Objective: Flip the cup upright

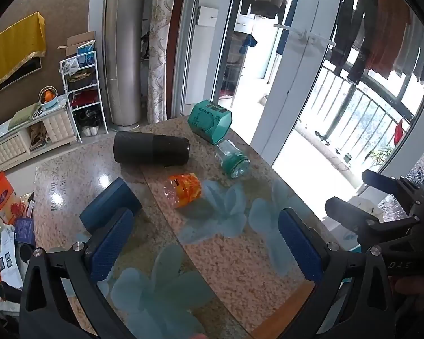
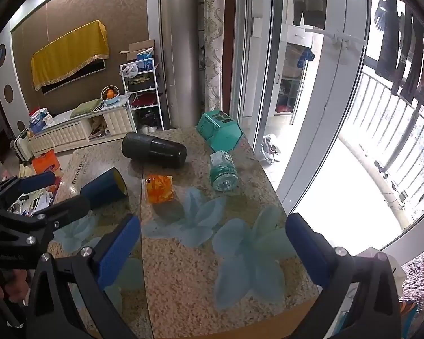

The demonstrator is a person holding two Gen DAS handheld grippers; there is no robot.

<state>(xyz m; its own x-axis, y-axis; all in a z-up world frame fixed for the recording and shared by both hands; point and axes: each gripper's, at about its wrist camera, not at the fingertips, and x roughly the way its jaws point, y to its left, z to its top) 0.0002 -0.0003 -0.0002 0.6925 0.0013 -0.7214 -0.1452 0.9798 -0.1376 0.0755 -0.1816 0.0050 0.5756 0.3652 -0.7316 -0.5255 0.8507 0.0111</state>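
Both the left gripper (image 1: 206,243) and right gripper (image 2: 212,243) hover spread wide, holding nothing, near the orange cup (image 1: 183,189), which apparently lies sideways on the table (image 1: 229,257).

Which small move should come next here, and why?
Probably ease the left claw forward toward the orange patterned clear cup, the one most nearly ahead of it. It lies on its side on the speckled stone table, and both claws are open and empty.
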